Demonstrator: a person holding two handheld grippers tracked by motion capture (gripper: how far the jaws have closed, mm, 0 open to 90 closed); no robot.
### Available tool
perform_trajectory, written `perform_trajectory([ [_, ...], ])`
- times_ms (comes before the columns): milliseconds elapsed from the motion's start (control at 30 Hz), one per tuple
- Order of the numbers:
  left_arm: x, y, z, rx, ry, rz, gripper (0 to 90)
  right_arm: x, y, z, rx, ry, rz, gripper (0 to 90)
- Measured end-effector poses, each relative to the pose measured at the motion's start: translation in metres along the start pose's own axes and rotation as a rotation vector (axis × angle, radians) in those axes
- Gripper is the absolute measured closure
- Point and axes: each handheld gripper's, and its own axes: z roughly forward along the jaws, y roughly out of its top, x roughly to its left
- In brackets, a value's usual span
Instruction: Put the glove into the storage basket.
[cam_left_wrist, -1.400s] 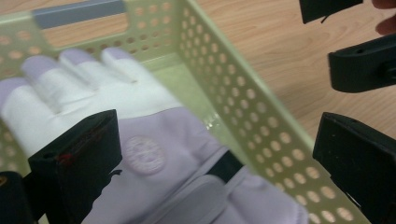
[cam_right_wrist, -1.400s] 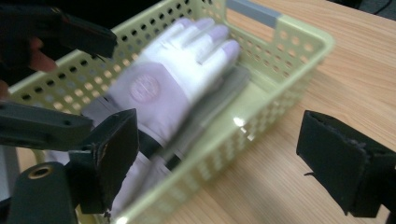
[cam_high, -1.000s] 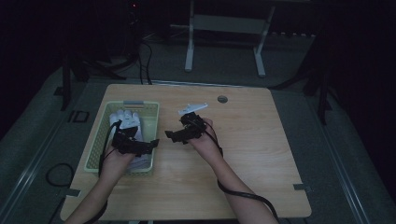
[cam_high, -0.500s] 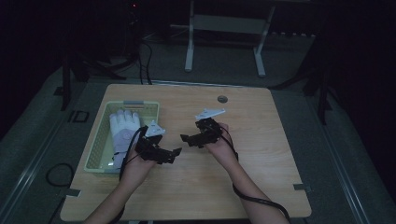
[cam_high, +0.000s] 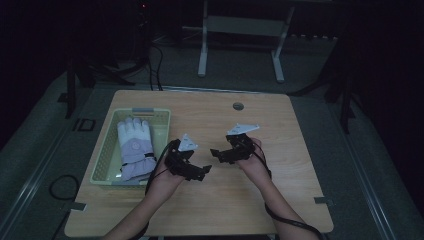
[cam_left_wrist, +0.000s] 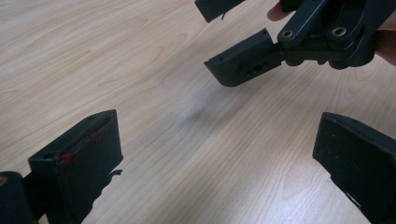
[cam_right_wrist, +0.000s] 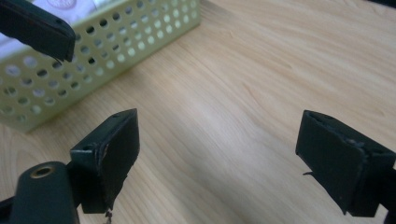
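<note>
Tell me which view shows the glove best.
The high view: the glove lies whole in the basket, fingers toward the far end. The right gripper view catches just a white patch of it above the basket wall.

- My wooden table (cam_high: 280, 200) is filling the middle of the frame, its light grain showing.
- A pale green perforated basket (cam_high: 102, 165) is sitting directly on it at centre left.
- A small round grommet (cam_high: 238, 106) is sitting near the upper edge.
</note>
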Motion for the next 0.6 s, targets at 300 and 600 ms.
perform_trajectory([
  [300, -0.014, 0.0, 0.017, 0.006, -0.044, 0.019, 1.5, -0.014, -0.025, -0.013, 0.004, -0.011, 0.017, 13.6],
  [600, -0.031, -0.005, 0.032, 0.017, -0.09, 0.048, 1.5, -0.025, -0.052, -0.025, 0.009, -0.025, 0.038, 13.6],
])
